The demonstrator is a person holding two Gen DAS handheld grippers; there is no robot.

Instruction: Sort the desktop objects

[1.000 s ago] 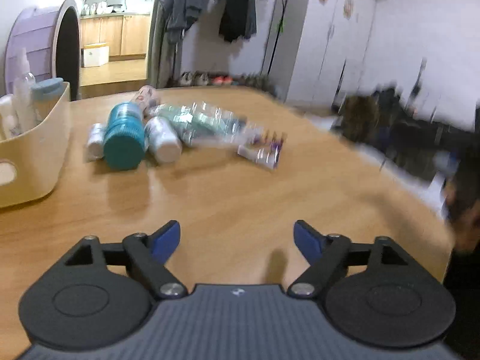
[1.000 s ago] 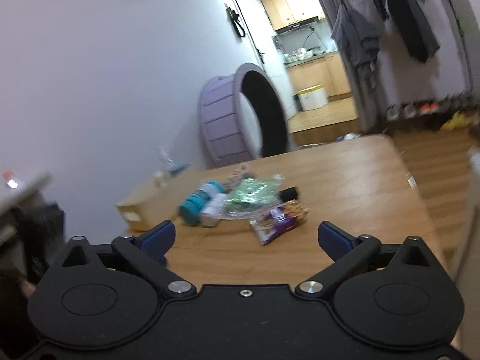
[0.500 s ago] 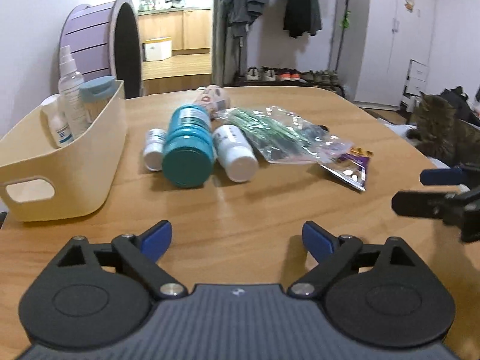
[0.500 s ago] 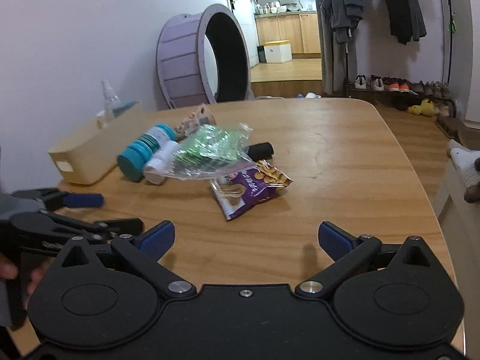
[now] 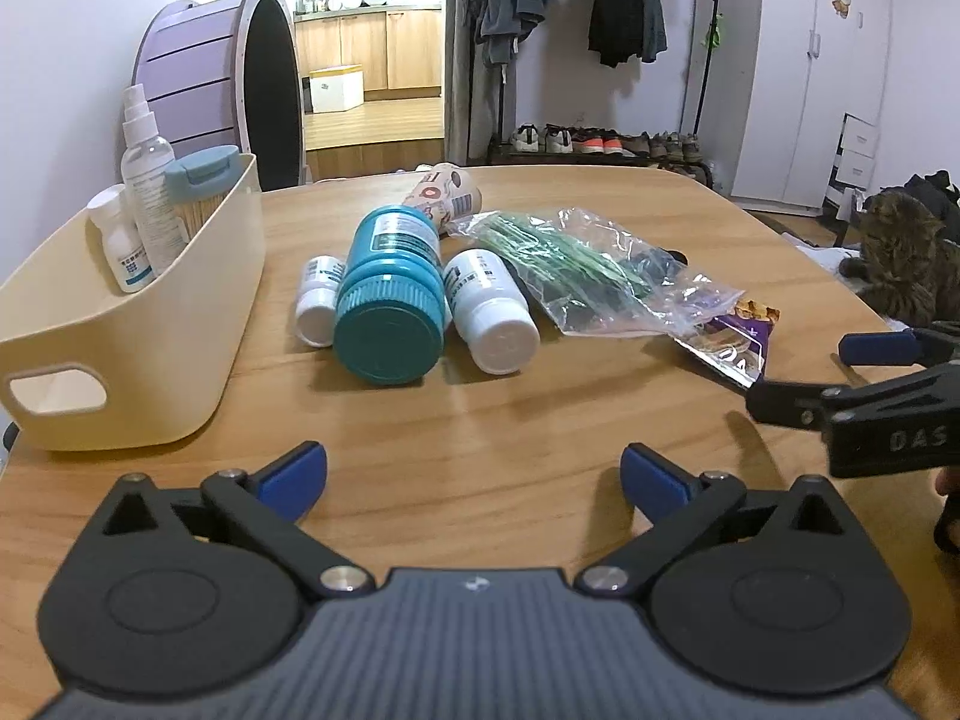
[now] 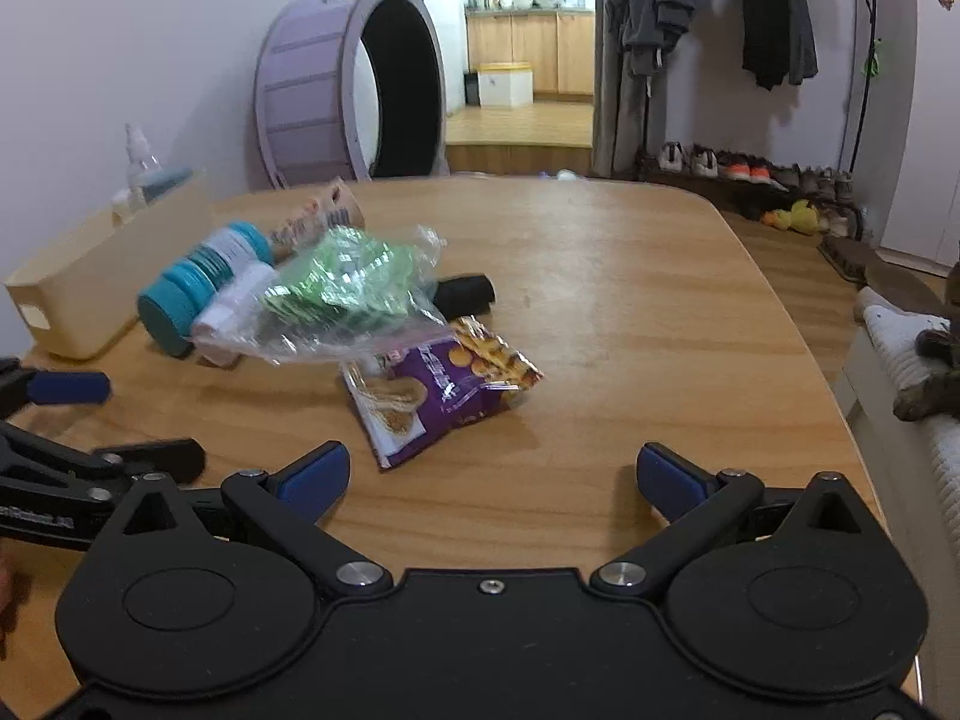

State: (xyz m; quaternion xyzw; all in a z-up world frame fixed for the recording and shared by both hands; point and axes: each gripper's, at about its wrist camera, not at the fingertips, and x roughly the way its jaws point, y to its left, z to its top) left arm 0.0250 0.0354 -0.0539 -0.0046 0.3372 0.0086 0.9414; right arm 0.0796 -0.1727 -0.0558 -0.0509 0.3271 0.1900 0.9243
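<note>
A teal-capped jar (image 5: 390, 294) lies on its side on the wooden table (image 5: 480, 456), between a small white bottle (image 5: 318, 300) and a larger white bottle (image 5: 489, 309). Right of them lie a clear bag of green items (image 5: 576, 270) and a purple snack packet (image 6: 438, 390). A patterned tube (image 5: 441, 195) lies behind the jar. My left gripper (image 5: 474, 474) hovers short of the jar, its jaws opening wide with nothing between them. My right gripper (image 6: 492, 474) stands open and empty just short of the snack packet.
A cream basket (image 5: 138, 324) at the left holds a spray bottle (image 5: 147, 180), a small white bottle and a blue-lidded box. A black cylinder (image 6: 465, 294) lies behind the bag. A cat (image 5: 906, 264) sits beyond the table's right edge. A purple wheel (image 6: 354, 102) stands behind.
Both views have swung and steadied on the pile of objects. The left jaws have spread wider. The right gripper has come closer to the snack packet and now shows at the left view's right edge.
</note>
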